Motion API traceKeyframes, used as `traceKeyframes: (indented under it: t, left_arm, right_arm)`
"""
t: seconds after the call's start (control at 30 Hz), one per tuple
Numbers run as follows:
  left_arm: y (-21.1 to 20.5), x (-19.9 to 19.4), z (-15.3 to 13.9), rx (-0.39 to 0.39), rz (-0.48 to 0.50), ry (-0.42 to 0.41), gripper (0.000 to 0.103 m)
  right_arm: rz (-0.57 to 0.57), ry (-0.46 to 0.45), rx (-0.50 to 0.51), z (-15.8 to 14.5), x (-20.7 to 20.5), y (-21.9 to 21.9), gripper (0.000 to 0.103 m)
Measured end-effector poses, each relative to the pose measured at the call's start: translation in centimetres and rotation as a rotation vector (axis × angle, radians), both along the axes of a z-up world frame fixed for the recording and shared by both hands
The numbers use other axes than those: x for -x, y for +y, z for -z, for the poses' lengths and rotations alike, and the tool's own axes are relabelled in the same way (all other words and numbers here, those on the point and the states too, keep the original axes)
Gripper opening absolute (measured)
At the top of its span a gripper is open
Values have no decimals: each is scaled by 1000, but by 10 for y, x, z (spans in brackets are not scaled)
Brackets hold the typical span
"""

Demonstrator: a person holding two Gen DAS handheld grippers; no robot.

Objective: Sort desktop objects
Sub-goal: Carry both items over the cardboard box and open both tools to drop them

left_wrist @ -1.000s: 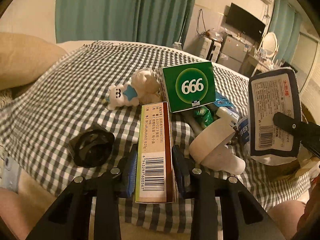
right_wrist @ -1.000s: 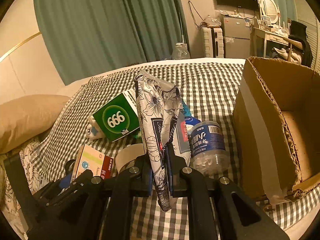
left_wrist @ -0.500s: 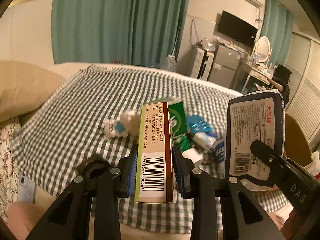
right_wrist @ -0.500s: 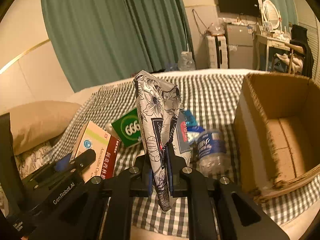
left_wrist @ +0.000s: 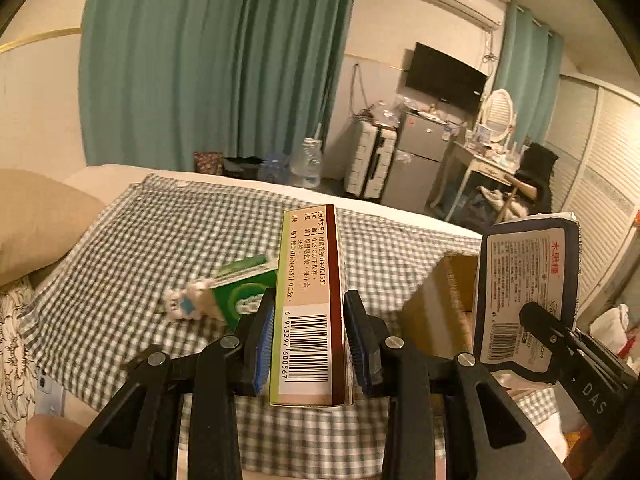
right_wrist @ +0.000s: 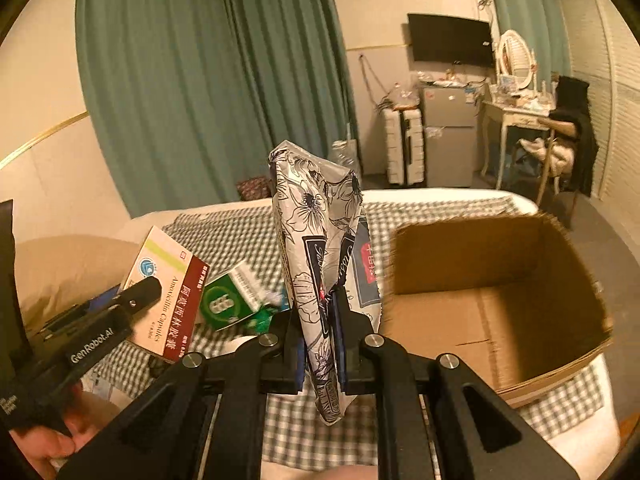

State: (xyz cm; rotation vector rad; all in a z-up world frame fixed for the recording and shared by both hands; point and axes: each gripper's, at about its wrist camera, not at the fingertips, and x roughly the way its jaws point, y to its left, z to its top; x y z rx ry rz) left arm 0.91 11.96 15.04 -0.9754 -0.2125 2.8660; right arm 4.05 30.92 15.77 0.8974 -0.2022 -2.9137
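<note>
The left gripper (left_wrist: 308, 336) has its fingers clamped on a medicine box (left_wrist: 310, 304), held on edge above the checked bed (left_wrist: 168, 240). The right gripper (right_wrist: 318, 330) has its fingers clamped on a floral tissue pack (right_wrist: 316, 232), held upright beside the open cardboard box (right_wrist: 500, 280) at the bed's right edge. A green box (right_wrist: 226, 300) and a small toy (left_wrist: 186, 304) lie mid-bed.

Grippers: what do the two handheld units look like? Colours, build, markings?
Both are matte black, angular, with silver screw heads at the finger pivots and blue ribbed pads inside the fingers. The left gripper carries white "GenRobot.AI" lettering along one finger; the right gripper shows "DAS" on one finger. No cables or sleeves visible.
</note>
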Motion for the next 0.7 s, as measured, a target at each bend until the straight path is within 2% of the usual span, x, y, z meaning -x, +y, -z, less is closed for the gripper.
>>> traceKeyframes:
  t: [0.2, 0.4, 0.7]
  left_arm:
    - [51, -2, -16, -6, 74, 22, 33]
    - [93, -3, -19, -30, 156, 19, 33]
    - [146, 15, 8, -13, 224, -27, 33]
  right_arm:
    - [42, 4, -48, -17, -3, 32, 10]
    - [89, -24, -39, -15, 1, 71, 10]
    - [164, -84, 12, 10, 16, 128, 10]
